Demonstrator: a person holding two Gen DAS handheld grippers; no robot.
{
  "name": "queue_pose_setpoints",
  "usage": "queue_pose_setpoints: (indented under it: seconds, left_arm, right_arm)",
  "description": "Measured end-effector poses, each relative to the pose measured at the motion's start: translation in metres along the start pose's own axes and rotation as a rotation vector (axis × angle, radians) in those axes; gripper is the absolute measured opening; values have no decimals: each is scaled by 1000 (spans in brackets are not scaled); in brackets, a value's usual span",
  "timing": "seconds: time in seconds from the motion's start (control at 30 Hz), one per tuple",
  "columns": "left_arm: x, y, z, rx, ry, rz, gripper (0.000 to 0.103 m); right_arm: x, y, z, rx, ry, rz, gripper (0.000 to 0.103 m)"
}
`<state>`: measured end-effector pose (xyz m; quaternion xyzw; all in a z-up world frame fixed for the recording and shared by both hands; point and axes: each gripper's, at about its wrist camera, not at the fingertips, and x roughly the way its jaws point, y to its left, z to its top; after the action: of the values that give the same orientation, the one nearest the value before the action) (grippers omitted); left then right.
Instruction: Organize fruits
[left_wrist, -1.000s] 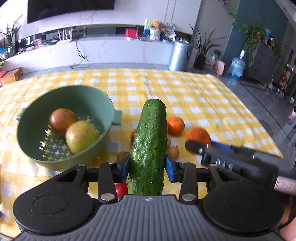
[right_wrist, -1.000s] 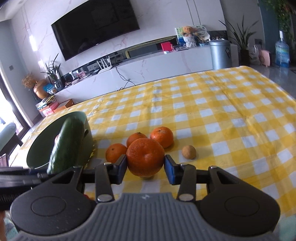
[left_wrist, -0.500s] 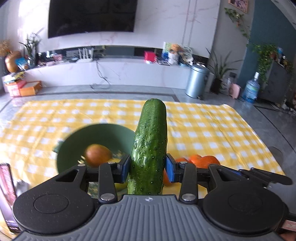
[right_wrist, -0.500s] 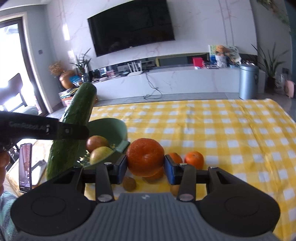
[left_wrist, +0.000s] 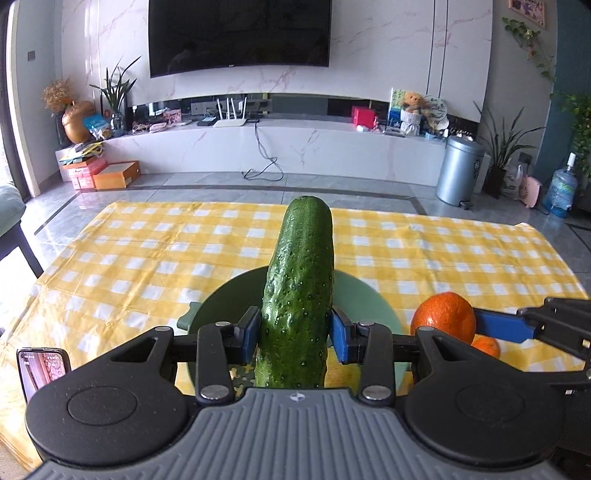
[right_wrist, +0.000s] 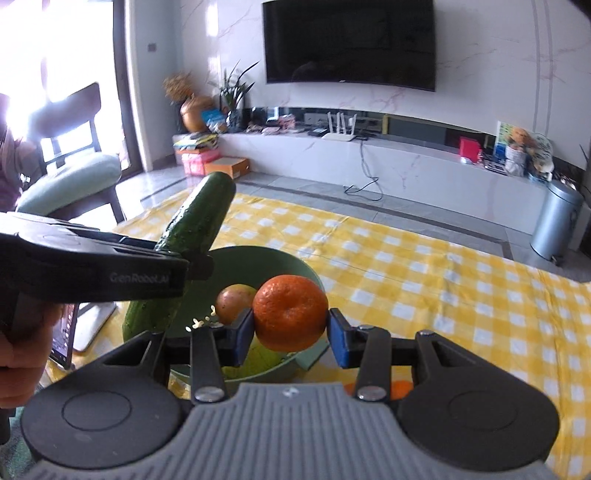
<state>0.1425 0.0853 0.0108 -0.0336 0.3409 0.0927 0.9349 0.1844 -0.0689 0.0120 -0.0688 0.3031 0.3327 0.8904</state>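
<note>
Partly done: two fruits already in the bowl (right_wrist: 258, 258), one small orange (left_wrist: 485, 347) left on the desk (left_wrist: 443, 258). Left hand-held gripper (left_wrist: 293, 334) clamped on cucumber (left_wrist: 299, 295), right hand-held gripper (right_wrist: 290, 332) clamped on orange (right_wrist: 290, 314), both above the bowl.

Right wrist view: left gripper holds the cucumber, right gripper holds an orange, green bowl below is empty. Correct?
Not quite. The green bowl isn't empty: the right wrist view shows fruit inside. The rest stands: left gripper clamps the cucumber, right gripper clamps the orange.
</note>
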Motion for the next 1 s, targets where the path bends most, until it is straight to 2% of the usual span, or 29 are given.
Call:
queue_pose_setpoints:
  seconds: [0.2, 0.47, 1.0]
  left_arm:
    - [16, 7, -3, -14, 57, 14, 45]
    - [30, 12, -5, -25, 86, 2, 44]
    - [57, 22, -13, -52, 143, 7, 44]
  right_arm:
    - [33, 8, 13, -103, 71, 16, 40]
    - [71, 16, 20, -204, 149, 7, 40]
    - [116, 28, 21, -329, 234, -2, 40]
